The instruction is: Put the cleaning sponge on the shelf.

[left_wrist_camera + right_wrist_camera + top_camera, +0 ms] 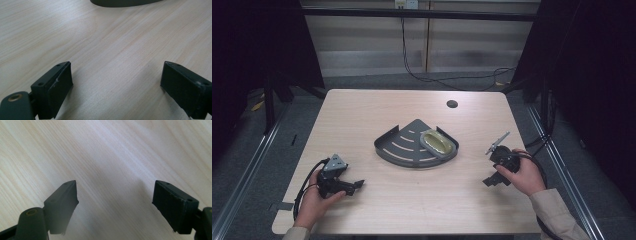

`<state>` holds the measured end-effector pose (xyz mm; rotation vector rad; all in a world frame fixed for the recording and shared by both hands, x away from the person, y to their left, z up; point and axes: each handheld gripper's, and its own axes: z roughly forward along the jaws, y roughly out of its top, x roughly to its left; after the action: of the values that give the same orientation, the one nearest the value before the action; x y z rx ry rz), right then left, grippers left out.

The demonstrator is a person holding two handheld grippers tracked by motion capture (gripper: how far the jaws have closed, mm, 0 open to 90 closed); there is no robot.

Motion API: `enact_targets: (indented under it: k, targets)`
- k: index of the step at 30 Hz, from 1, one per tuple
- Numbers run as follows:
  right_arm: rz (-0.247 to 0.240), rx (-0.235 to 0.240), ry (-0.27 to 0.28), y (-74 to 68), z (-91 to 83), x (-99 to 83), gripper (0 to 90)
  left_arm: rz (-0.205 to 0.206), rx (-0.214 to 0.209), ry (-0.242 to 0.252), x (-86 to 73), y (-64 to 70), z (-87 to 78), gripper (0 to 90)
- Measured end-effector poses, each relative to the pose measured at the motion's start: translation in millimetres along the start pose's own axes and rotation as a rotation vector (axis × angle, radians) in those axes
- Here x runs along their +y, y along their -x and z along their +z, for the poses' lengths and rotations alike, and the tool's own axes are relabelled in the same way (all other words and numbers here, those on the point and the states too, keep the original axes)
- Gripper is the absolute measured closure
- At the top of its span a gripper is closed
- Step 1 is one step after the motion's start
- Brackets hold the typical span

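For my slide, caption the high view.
Two hand-held grippers, left and right, rest open on a wooden table flanking a dark corner rack holding a yellowish sponge.

Pale wood table [362,115] — grey floor [252,145].

We see a pale wooden desk [412,200] with a round hole [452,104] near its far edge, and a dark quarter-round tray [399,147] lying at its middle.

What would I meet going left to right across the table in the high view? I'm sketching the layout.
Left gripper → dark corner rack → yellow-green sponge lying in the rack's right part → right gripper.
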<state>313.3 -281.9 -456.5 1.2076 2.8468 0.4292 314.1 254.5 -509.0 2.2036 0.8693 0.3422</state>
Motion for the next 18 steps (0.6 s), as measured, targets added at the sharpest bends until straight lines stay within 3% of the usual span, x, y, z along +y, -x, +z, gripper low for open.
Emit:
enact_targets:
  k: [9, 18]
  targets:
    - [0.008, -0.001, 0.009, 1.5, 10.9, -10.9, 19.5, 0.0, 0.0, 0.0, 0.0, 0.0, 0.0, 9.8]
    - [0.013, -0.015, 0.061, 1.8, 16.7, -22.0, 16.6, 0.0, 0.0, 0.0, 0.0, 0.0, 0.0, 9.8]
